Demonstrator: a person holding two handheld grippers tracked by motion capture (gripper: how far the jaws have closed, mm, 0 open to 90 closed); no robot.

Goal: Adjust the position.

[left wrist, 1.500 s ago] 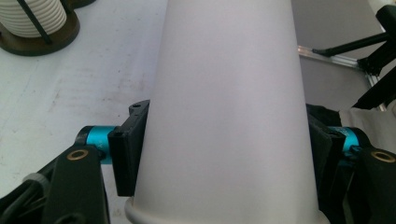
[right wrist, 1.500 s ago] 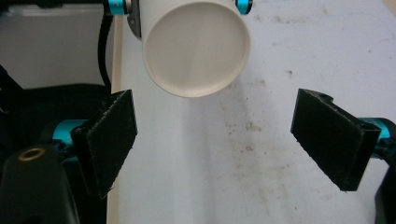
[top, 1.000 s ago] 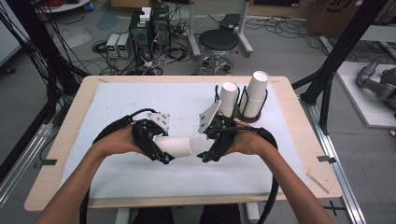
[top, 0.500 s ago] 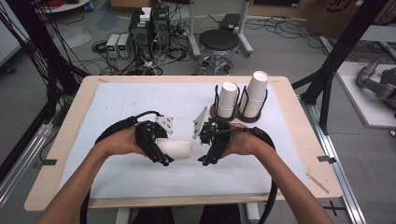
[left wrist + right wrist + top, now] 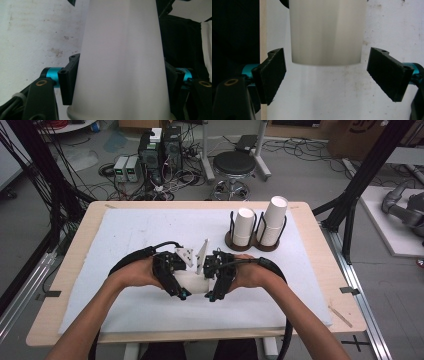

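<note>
My left gripper (image 5: 184,284) is shut on a white paper cup (image 5: 194,281) lying on its side a little above the white mat. In the left gripper view the cup (image 5: 120,50) stands between both black pads (image 5: 68,80), which press on its sides near the rim. My right gripper (image 5: 214,285) faces it from the right, open. In the right gripper view the cup's closed end (image 5: 325,32) reaches just between the jaw tips, with a gap on each side, and my right gripper (image 5: 325,75) touches nothing.
A dark two-ring cup holder (image 5: 255,244) at the back right carries two stacks of white cups (image 5: 244,226). The white mat (image 5: 125,235) covers most of the wooden table (image 5: 320,270). A stool and electronics stand on the floor behind.
My right gripper has moved left and slightly down toward the cup, closing the gap to its end. The left gripper and cup have stayed in place.
</note>
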